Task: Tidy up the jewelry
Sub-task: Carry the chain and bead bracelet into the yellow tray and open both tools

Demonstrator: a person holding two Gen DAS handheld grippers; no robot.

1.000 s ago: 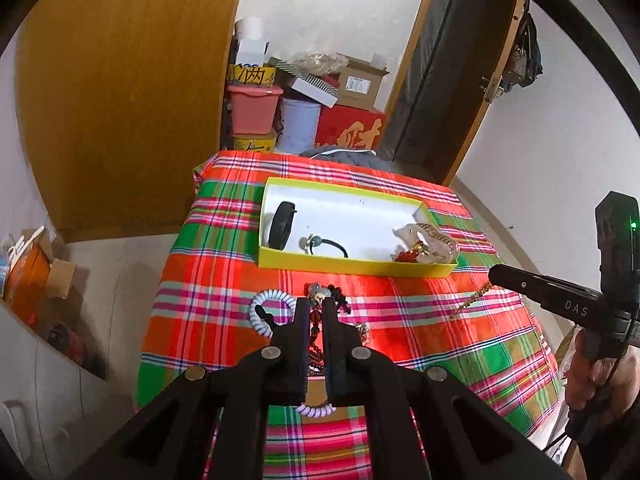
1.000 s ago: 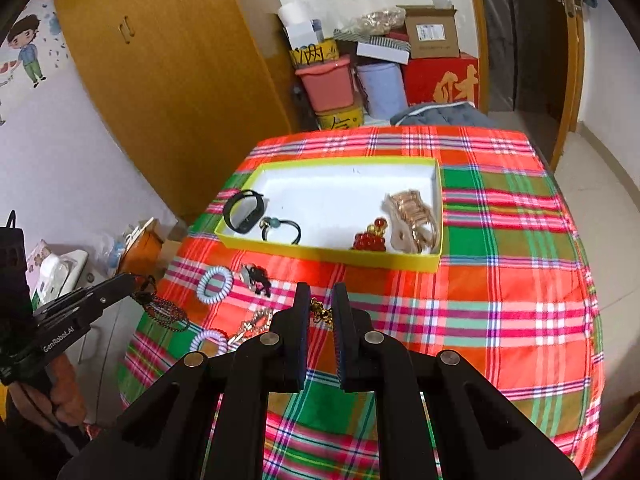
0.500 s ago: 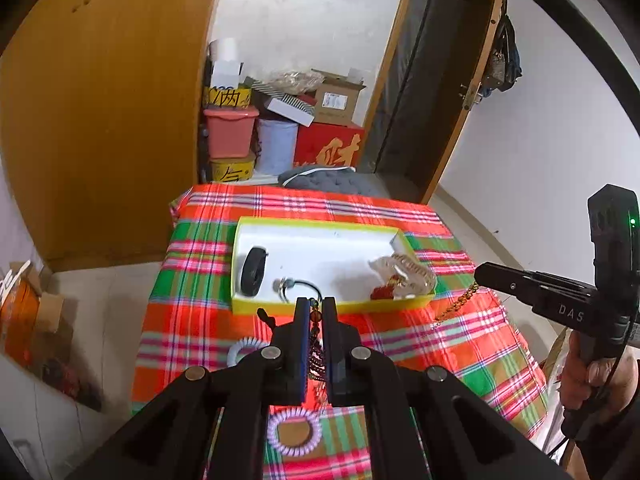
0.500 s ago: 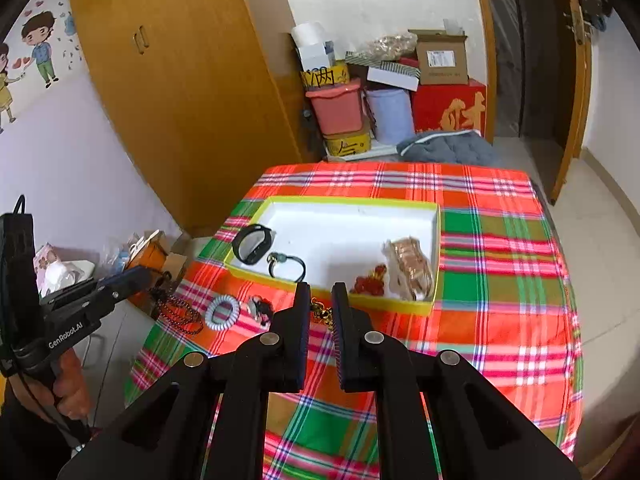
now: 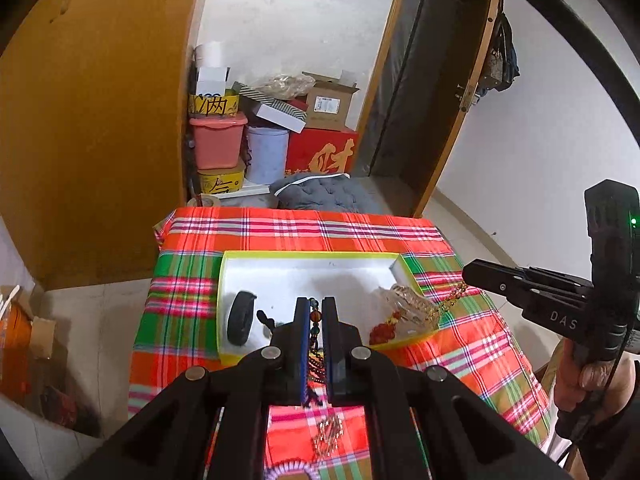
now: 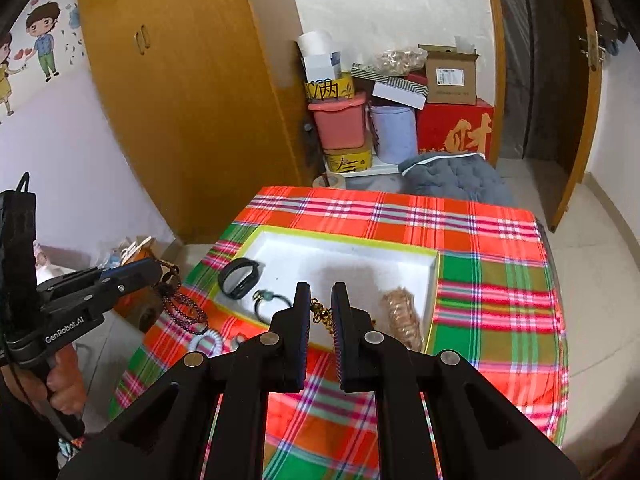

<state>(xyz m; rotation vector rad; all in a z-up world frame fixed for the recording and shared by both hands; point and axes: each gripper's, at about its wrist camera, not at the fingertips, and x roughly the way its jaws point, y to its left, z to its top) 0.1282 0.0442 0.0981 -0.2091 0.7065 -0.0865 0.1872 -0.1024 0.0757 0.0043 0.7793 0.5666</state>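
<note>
My left gripper is shut on a dark bead necklace, which hangs in loops below it, above the front of the yellow-rimmed white tray. My right gripper is shut on a gold chain that dangles over the tray's right end. The tray holds a black wristband, a dark ring bracelet, a red bead piece and a pale gold bracelet bundle.
The tray sits on a red and green plaid tablecloth. A white coil bracelet and small gold pieces lie on the cloth in front. Boxes and tubs stand behind, by a wooden wardrobe.
Both grippers have risen from the cloth and moved toward the tray, carrying the bead necklace and the gold chain. The camera views now look higher into the room.
</note>
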